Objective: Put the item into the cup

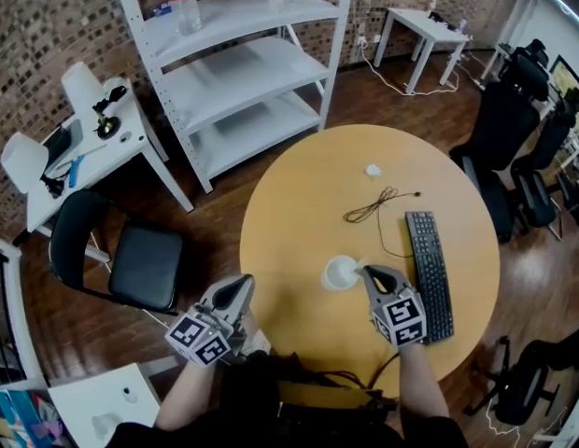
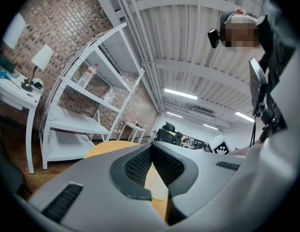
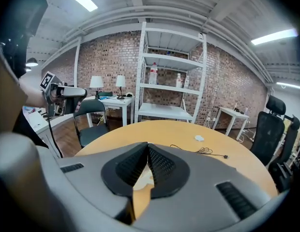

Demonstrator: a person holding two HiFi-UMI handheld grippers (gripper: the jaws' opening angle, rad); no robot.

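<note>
A white cup (image 1: 341,273) stands upright on the round wooden table (image 1: 299,194), near its front edge. My right gripper (image 1: 362,271) is shut, its tips right at the cup's right rim; in the right gripper view the jaws (image 3: 148,147) meet with nothing seen between them, and a pale patch of the cup (image 3: 142,179) shows below. A small white item (image 1: 373,170) lies at the far side of the table, also the white item (image 3: 200,138) in the right gripper view. My left gripper (image 1: 244,285) is shut and empty, held off the table's left front edge.
A black keyboard (image 1: 430,274) lies right of my right gripper, and a thin black cable (image 1: 372,204) curls beyond the cup. A black chair (image 1: 131,255) and white shelving (image 1: 243,63) stand left of the table; office chairs (image 1: 514,147) stand on the right.
</note>
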